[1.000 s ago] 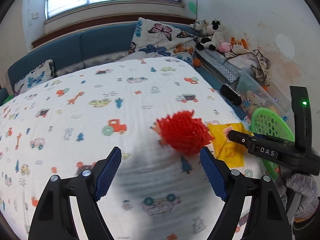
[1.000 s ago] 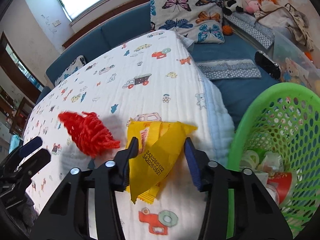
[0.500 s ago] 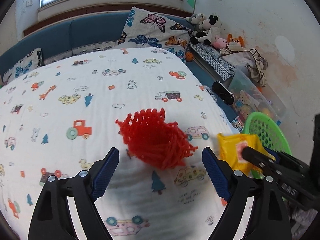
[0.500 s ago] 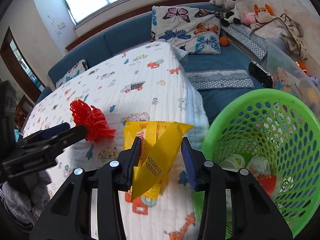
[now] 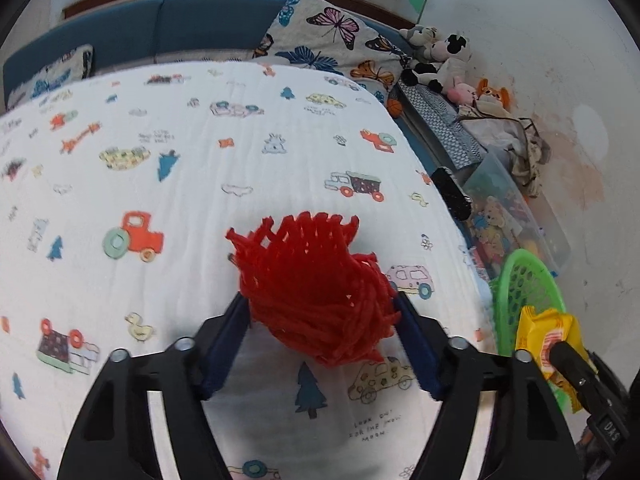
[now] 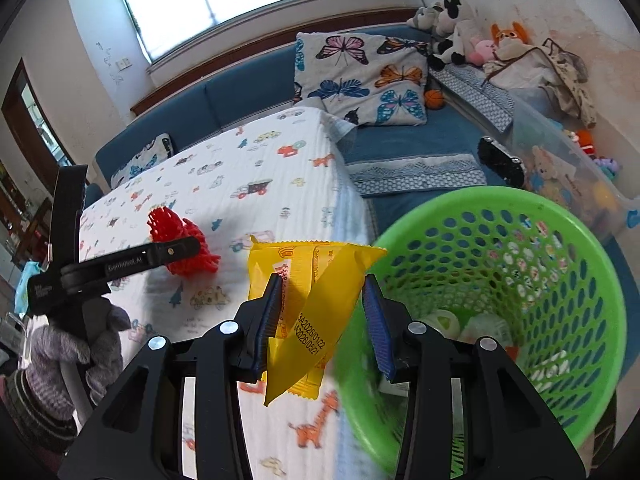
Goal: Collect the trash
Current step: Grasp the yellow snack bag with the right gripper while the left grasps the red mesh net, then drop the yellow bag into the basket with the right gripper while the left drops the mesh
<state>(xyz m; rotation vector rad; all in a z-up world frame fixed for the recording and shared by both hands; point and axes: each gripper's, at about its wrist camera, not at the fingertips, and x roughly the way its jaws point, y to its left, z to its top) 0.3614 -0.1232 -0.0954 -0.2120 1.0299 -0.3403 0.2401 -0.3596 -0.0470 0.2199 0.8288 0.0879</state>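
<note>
Trash basket [image 6: 520, 216] already has some bits; right tongs [image 6: 320, 320] grip the yellow wrapper [image 6: 316, 280] beside it, left tongs [image 5: 320, 344] squeeze the red net [image 5: 316, 288]. Neither dropped yet.

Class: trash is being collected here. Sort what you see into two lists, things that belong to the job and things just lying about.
Part of the job:
red mesh netting, between the left gripper fingers
yellow wrapper, held in the right gripper
green basket, already holding trash

Just lying about:
butterfly pillow
plush toys
small basketball
clear toy bin
printed blanket
</note>
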